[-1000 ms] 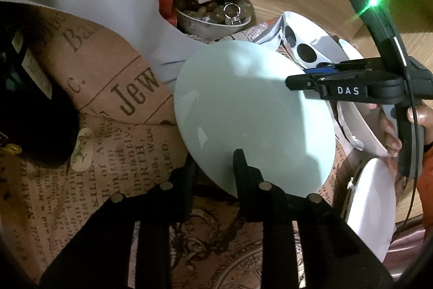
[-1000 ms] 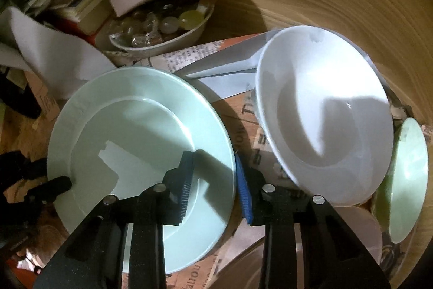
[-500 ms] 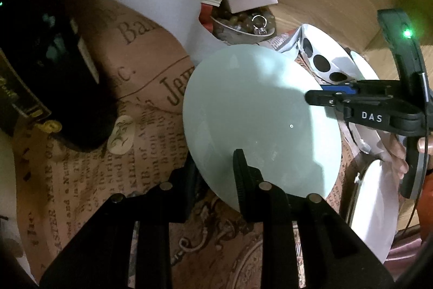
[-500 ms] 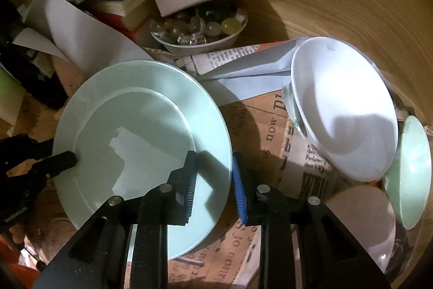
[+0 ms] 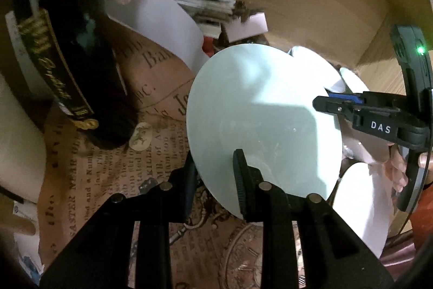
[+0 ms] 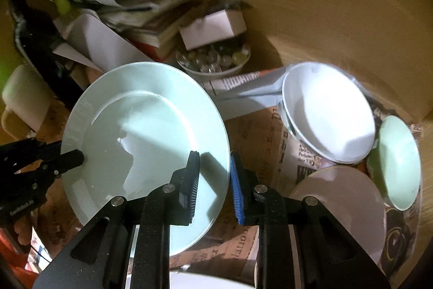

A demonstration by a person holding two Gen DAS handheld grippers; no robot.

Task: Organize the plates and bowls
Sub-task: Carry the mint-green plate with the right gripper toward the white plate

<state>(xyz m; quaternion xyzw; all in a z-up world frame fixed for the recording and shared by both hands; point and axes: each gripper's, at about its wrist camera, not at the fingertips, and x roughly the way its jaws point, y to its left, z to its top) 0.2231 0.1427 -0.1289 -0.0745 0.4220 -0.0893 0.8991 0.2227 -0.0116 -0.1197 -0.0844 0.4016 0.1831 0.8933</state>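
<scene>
Item: round pale-green ceramic plate (image 6: 146,142), tilted, clear of the newsprint-patterned paper (image 5: 113,180) below. Left gripper (image 5: 213,172): clamped on the plate's rim, one black finger over the face, the other behind. Right gripper (image 6: 215,186): jaws closed on the opposite rim, black pad over the face, blue pad behind. Adjacent, right: white ceramic plate (image 6: 330,113), leaning; small green dish (image 6: 397,164) just beside it. Behind: white bowl of glass marbles (image 6: 213,61), stacked papers and books (image 6: 130,10).

Newspaper-print paper (image 5: 89,197) covers the surface. A dark bottle (image 5: 81,67) stands far left. Stacked books (image 6: 151,26) and a white box (image 6: 213,27) lie far back.
</scene>
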